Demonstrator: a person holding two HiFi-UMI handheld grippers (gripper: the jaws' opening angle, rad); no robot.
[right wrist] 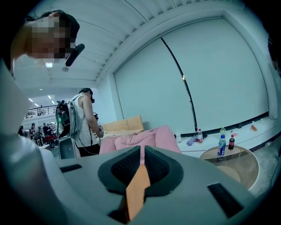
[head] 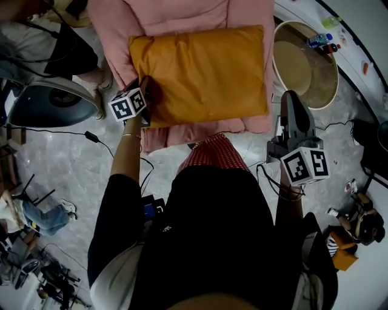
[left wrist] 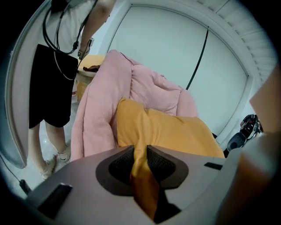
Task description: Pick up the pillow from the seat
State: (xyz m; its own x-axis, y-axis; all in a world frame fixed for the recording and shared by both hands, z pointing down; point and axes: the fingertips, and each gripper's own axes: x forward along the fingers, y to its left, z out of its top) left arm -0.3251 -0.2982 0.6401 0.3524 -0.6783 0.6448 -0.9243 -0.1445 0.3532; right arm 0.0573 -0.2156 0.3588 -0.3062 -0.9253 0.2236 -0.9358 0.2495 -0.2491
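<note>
An orange pillow (head: 203, 72) lies on the pink padded seat (head: 182, 15); in the left gripper view the pillow (left wrist: 175, 132) leans against the pink backrest (left wrist: 145, 83). My left gripper (head: 146, 83) sits at the pillow's near left corner, and its jaws (left wrist: 140, 154) are shut on a fold of the orange fabric. My right gripper (head: 291, 97) hangs just right of the seat, beside the pillow's right edge and apart from it. Its jaws (right wrist: 142, 152) are shut with nothing pinched. Only a sliver of orange shows in the slot below the pads.
A round beige table (head: 321, 88) with bottles (head: 319, 41) stands right of the seat, close to my right gripper. A dark grey shell chair (head: 51, 103) and floor cables (head: 91, 136) lie to the left. A person (left wrist: 52, 83) stands beyond the seat's left side.
</note>
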